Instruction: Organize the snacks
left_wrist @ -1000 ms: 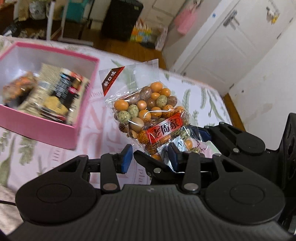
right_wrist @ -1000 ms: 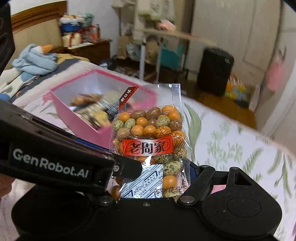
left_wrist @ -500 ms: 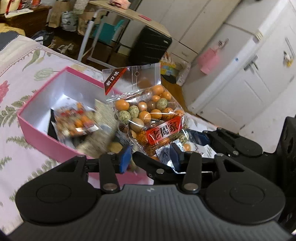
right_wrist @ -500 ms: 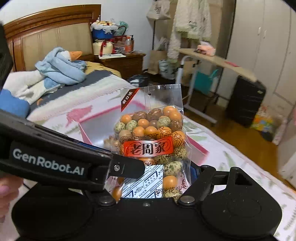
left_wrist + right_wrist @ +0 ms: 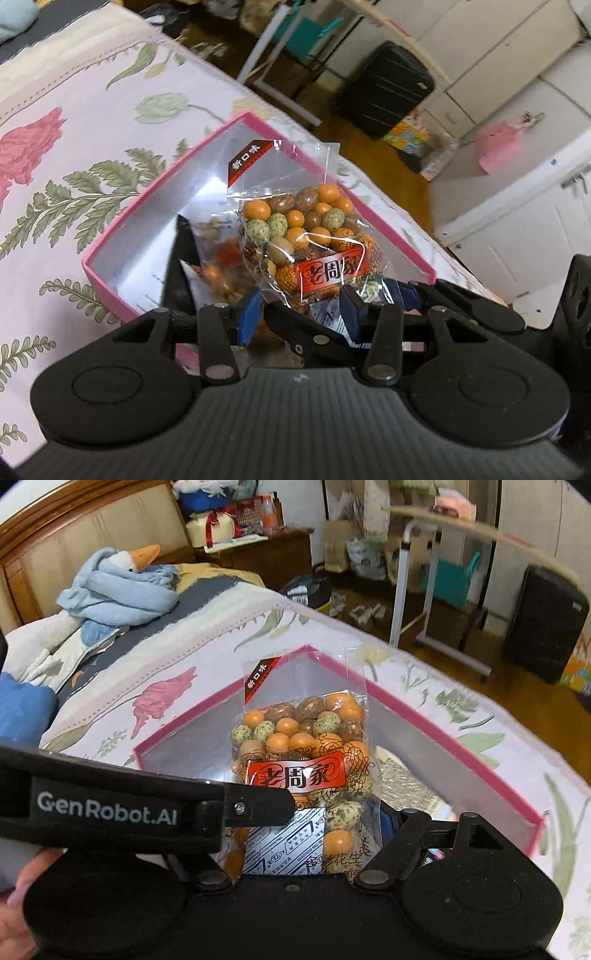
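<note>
Your one bag of coated nuts now hangs over the open pink box, where a second ago it was beside it over the bedspread. Your right gripper clamps its lower end; your left gripper stands narrowly parted, its pads off the wrapper. Two packets already lie inside, with bare floor toward the far wall.

Black suitcase (beside white cabinets)
</note>
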Demonstrator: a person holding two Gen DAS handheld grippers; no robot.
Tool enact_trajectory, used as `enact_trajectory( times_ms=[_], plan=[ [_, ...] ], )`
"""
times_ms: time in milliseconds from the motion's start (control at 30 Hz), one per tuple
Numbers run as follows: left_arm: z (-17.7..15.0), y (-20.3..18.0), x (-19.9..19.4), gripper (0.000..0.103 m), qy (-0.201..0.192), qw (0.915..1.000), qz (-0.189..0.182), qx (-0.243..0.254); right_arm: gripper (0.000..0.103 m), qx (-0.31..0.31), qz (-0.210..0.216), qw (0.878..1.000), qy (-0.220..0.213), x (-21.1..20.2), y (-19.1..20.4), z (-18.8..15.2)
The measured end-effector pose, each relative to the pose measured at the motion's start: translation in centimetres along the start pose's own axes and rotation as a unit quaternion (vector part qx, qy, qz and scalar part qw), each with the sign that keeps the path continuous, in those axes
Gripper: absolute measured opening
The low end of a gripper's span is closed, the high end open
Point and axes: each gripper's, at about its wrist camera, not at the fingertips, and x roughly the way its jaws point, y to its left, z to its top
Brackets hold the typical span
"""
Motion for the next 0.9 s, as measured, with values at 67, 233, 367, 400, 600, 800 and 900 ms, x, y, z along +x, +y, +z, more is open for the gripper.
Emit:
enact_trajectory(
  times_ms=[67, 233, 367, 400, 600, 800, 900],
  plan=[
    [0.5, 0.5, 0.8, 0.047, 0.000, 0.9999, 0.008, -0.010, 0.086, 0.020, 0.014, 1.000, 0.004, 1.1, -0.6, 0.4],
    [1.1, 0.8, 1.7, 0.050, -0.010, 0.9996, 0.026, -0.004, 0.091, 0.032, 0.010, 0.999, -0.005, 2.3, -1.1, 0.5],
    [0.5, 0.4, 1.6, 0.048, -0.015, 0.9993, 0.031, 0.016, 0.091, 0.040, 0.022, 0.999, -0.010, 1.8, -1.3, -0.3],
    [0.3, 0.2, 1.6, 0.048, -0.017, 0.9990, 0.037, 0.019, 0.091, 0.039, 0.019, 0.999, -0.015, 1.3, -1.3, -0.7],
    [-1.0, -1.2, -0.1, 0.048, -0.046, 0.9956, 0.059, 0.058, 0.091, 0.035, 0.008, 0.998, -0.058, -3.3, -2.0, -3.2],
    [-3.6, -4.1, -2.6, 0.048, -0.065, 0.9904, 0.052, 0.110, 0.091, 0.022, -0.023, 0.994, -0.104, -8.3, -1.9, -6.9],
    [-4.5, -5.8, -3.6, 0.048, -0.066, 0.9880, 0.045, 0.132, 0.091, 0.012, -0.040, 0.990, -0.133, -10.8, -1.9, -8.7]
  ],
)
